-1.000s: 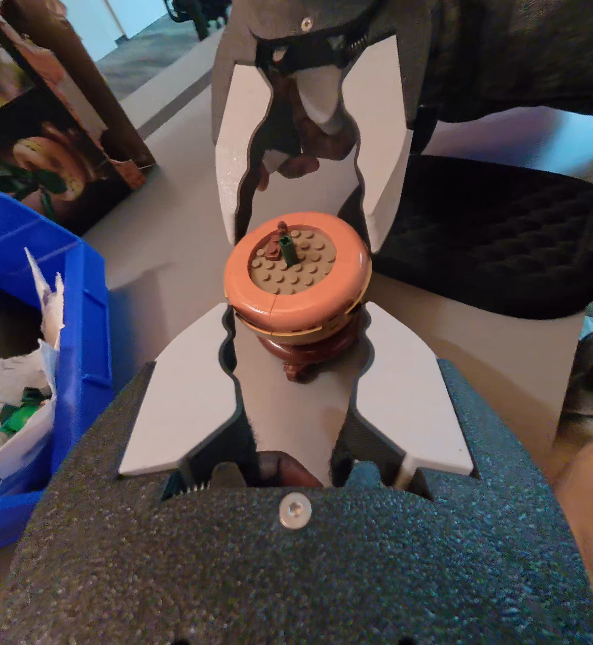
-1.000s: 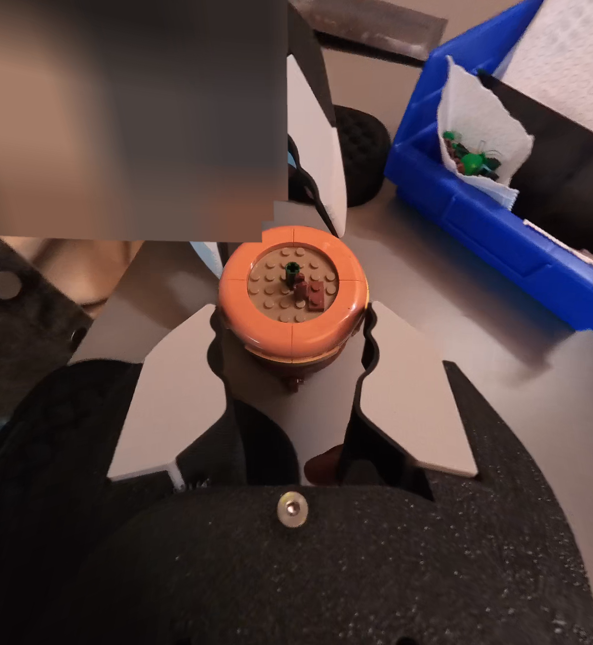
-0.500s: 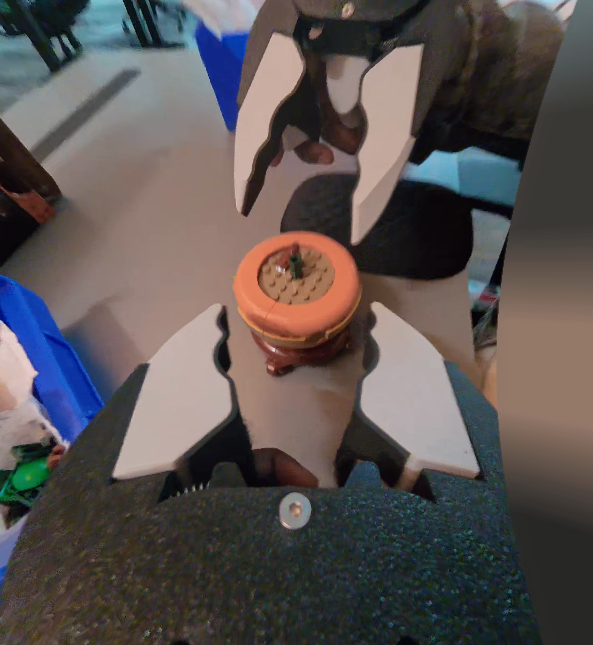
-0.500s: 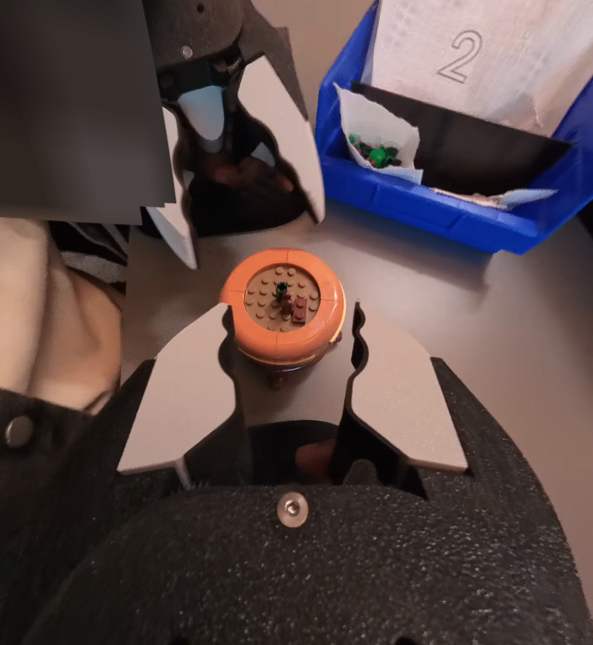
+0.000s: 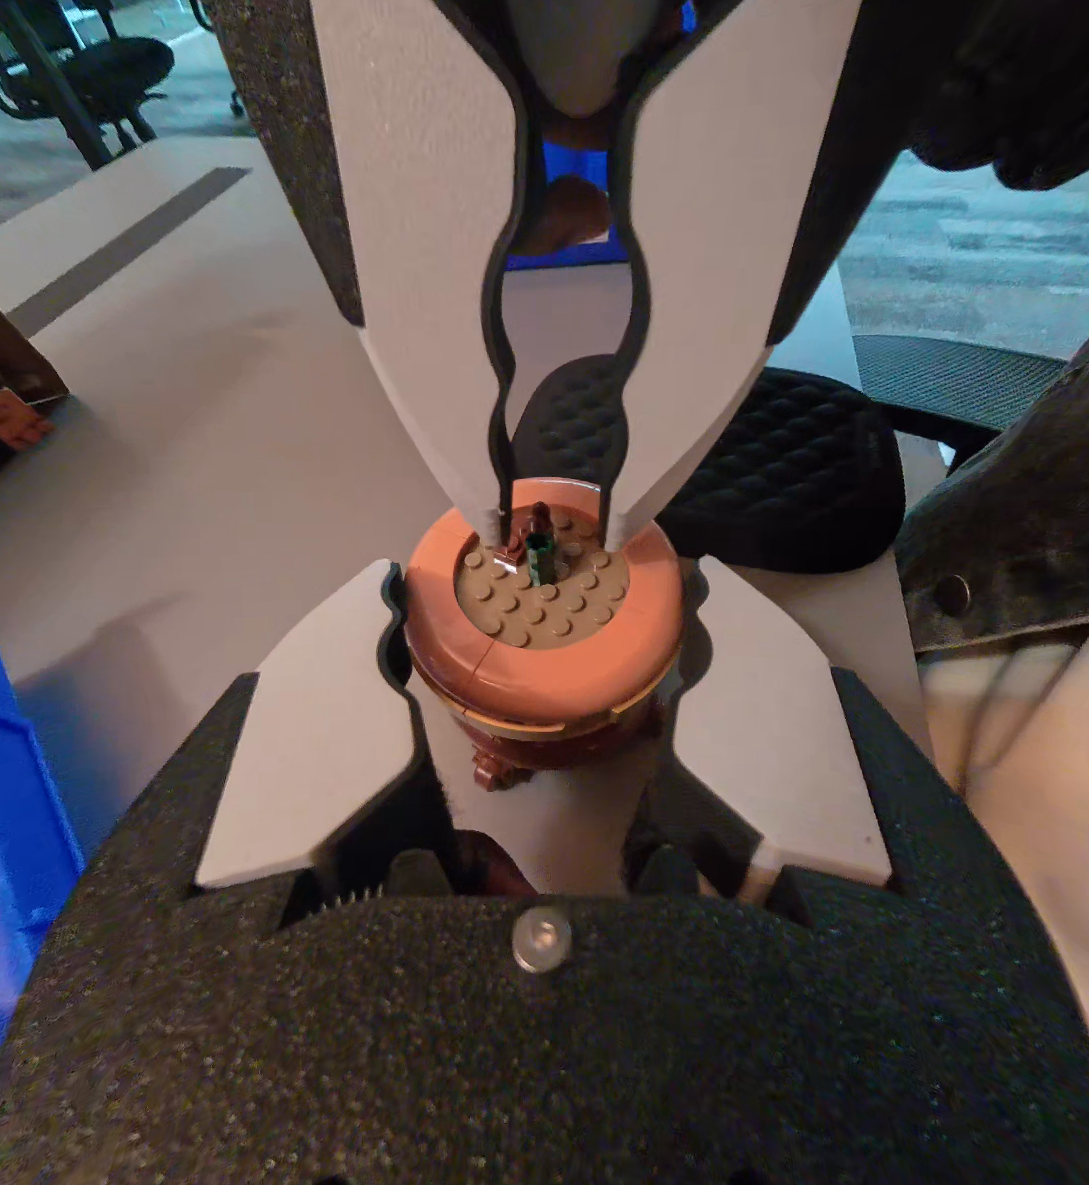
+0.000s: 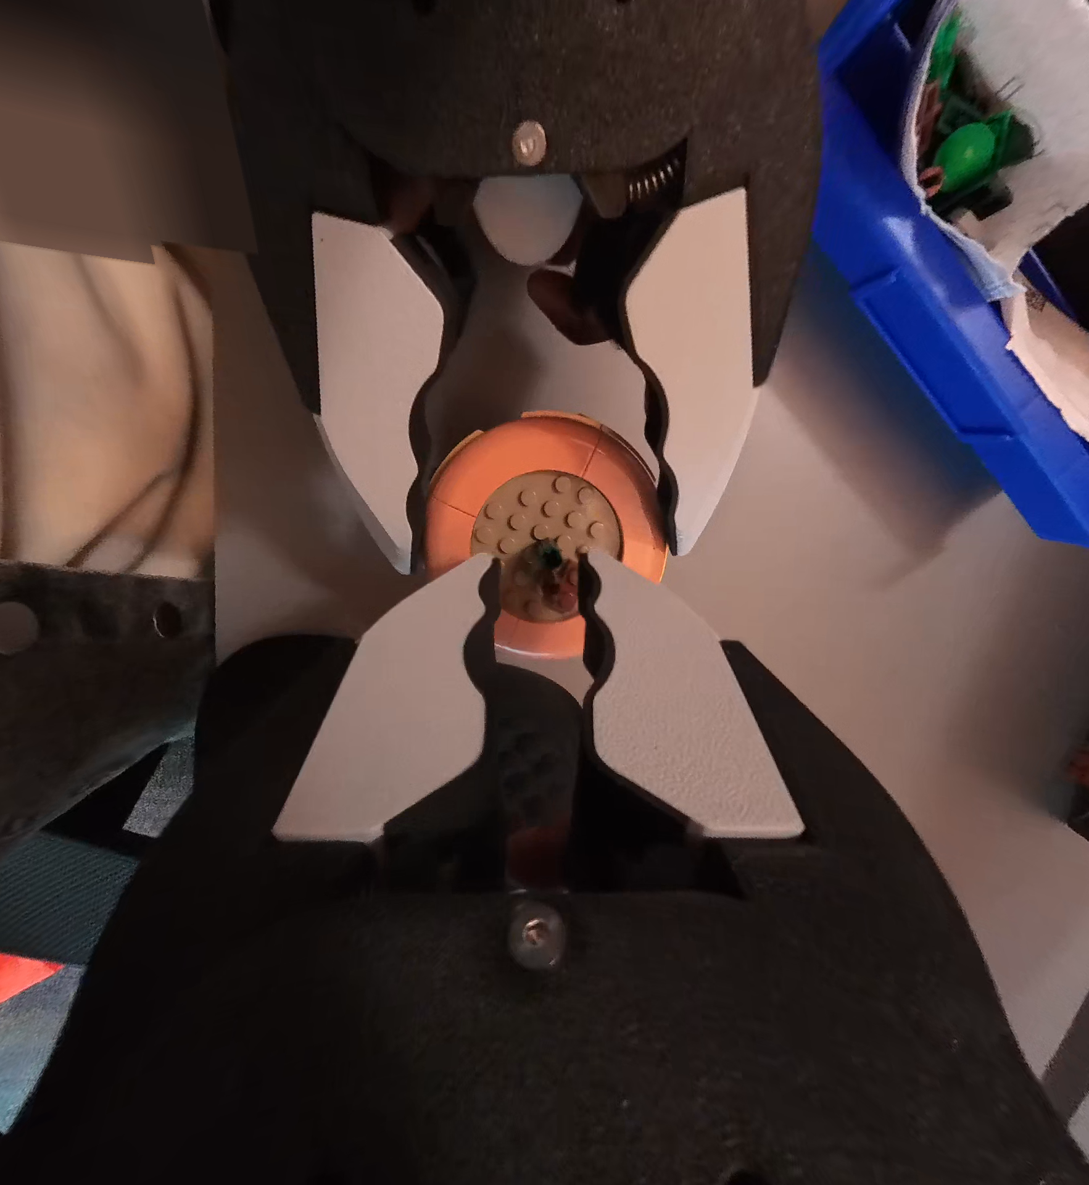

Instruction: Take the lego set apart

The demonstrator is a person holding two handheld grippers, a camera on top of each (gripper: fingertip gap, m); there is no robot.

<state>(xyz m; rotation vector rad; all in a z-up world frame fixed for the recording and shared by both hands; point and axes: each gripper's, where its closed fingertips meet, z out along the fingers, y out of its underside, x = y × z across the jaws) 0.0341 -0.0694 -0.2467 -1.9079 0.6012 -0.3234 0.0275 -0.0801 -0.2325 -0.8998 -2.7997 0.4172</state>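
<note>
A: Down on the grey worktop (image 5: 208, 481) now. Round lego set (image 5: 548, 667) standing upright dead centre, orange rim up top, dark brown base below.

B: Left hand-held gripper (image 5: 545, 574) clamped across that rim, 1 finger hard against each side. Looks a firm hold from both views.

A: And the right hand-held gripper (image 6: 540, 563)?

B: Coming in from the opposite side, tips lowered onto the tan studded plate (image 5: 541, 609) inside the rim. Narrowed but not shut: a clear gap between the 2 fingers.

A: Sitting in that gap?

B: A small dark green stem (image 5: 538, 554), upright on the plate. Beside it, a little brown piece (image 5: 511, 546), right up against 1 fingertip. Hard to say whether actually touching.

A: Nothing pinched there, then.

B: Not so far as can be seen. Off to the side, a blue bin (image 6: 913, 288) with torn white paper (image 6: 1054, 192) and loose green pieces (image 6: 965, 151) in it, well apart from the set.
</note>
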